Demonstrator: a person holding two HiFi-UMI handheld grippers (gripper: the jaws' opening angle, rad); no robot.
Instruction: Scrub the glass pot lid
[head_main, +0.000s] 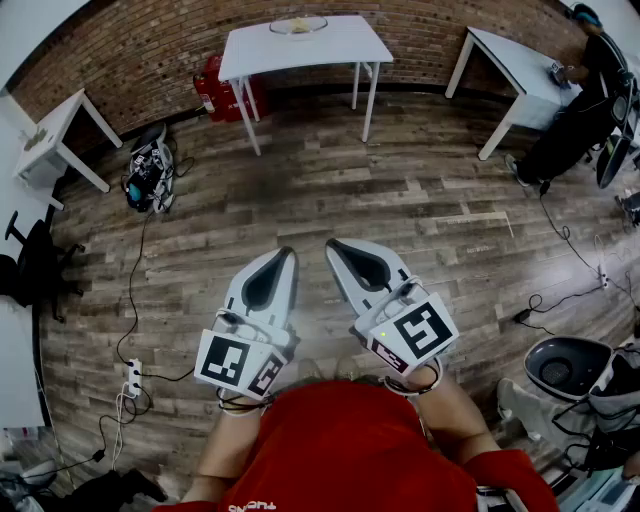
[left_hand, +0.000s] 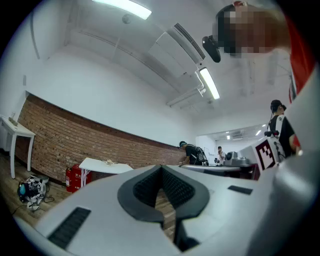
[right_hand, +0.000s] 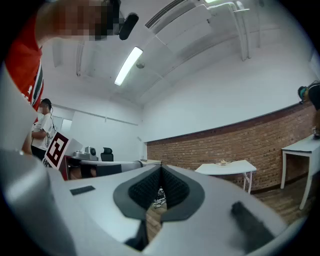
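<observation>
Left gripper (head_main: 286, 252): jaws pressed together, nothing between the pads; held level in front of the person.
Right gripper (head_main: 334, 244): the same, closed on nothing, just beside the left one.
Glass pot lid (head_main: 298, 25): the round clear item, read as the lid, lies well ahead of both gripper tips on the white table (head_main: 345, 45) against the brick wall (head_main: 150, 50). A yellowish bit sits with it, too small to identify.
Under the tips: bare wooden floor (head_main: 400, 190) only.
Task stage (judged): scrubbing not yet begun; the lid is out of reach.
Handling (judged): rigid glass, fairly heavy, fragile, slick once wet.
Hold point (judged): the centre knob if it has one, otherwise pinch the rim. No knob can be made out from here.
Risk (judged): the lid could skid across the tabletop under scrubbing pressure.
</observation>
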